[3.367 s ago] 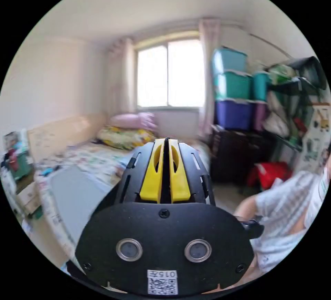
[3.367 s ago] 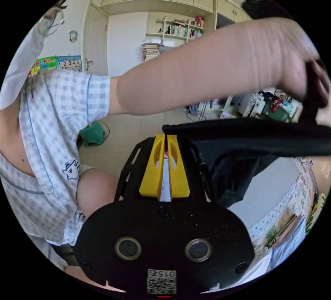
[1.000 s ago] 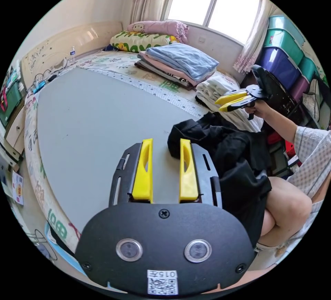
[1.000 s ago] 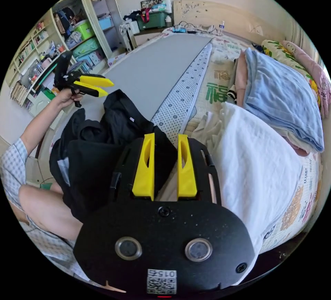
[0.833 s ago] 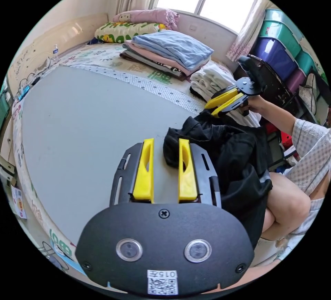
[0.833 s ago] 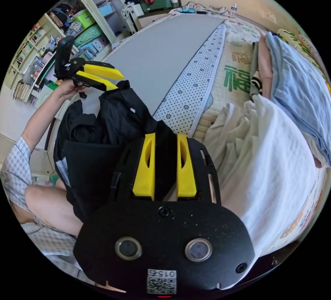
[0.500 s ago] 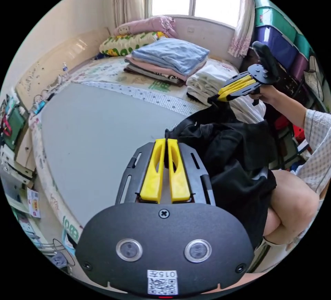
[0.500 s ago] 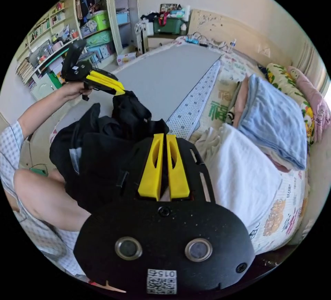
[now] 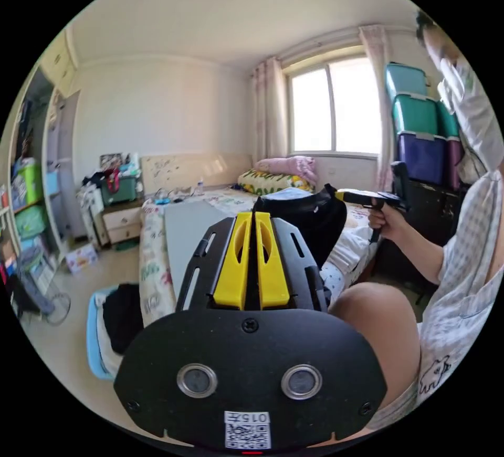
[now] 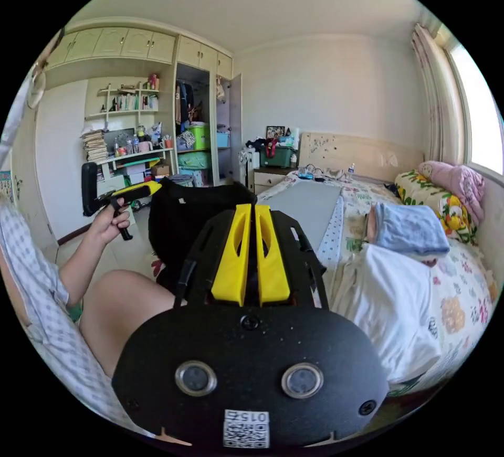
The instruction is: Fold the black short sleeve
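Held aloft, unfolded: crumpled black short-sleeve shirt (image 9: 310,218), pinched between closed left yellow-jawed gripper (image 9: 251,215) and closed right yellow-jawed gripper (image 10: 250,209). Spreading and every fold remaining.

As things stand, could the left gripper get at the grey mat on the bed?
Probably not yet. The left gripper looks shut on the black shirt, held up between it and the right gripper. The grey mat lies bare beyond, but the jaws would have to let go first.
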A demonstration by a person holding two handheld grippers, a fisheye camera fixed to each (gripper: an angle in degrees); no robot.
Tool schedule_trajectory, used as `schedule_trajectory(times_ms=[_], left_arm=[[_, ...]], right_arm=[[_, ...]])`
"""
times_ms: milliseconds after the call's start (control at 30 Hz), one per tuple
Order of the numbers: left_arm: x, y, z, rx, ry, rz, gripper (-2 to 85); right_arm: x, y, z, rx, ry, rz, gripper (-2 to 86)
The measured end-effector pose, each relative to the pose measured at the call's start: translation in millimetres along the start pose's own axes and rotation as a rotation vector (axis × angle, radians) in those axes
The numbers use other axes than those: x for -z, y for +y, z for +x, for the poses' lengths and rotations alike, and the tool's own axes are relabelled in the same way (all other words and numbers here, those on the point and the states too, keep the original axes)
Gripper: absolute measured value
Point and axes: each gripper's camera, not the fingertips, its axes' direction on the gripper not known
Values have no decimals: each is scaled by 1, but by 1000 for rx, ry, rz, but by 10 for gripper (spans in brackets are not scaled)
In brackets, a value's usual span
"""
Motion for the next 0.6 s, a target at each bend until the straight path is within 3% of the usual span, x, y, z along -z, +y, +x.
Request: schedule_trajectory(times_ms=[133, 200, 367, 600], left_arm=[[1, 50, 21, 201, -109, -15, -4], [1, 65, 31, 253, -141, 18, -4], [-14, 52, 45, 173, -159, -49, -5], [-5, 31, 64, 116, -156, -50, -4]], right_arm=[[-10, 31, -61, 21, -28, -85, 1], [-2, 34, -83, 83, 80, -87, 1], [14, 38, -131, 241, 291, -80, 0], [50, 38, -118, 240, 258, -71, 0]])
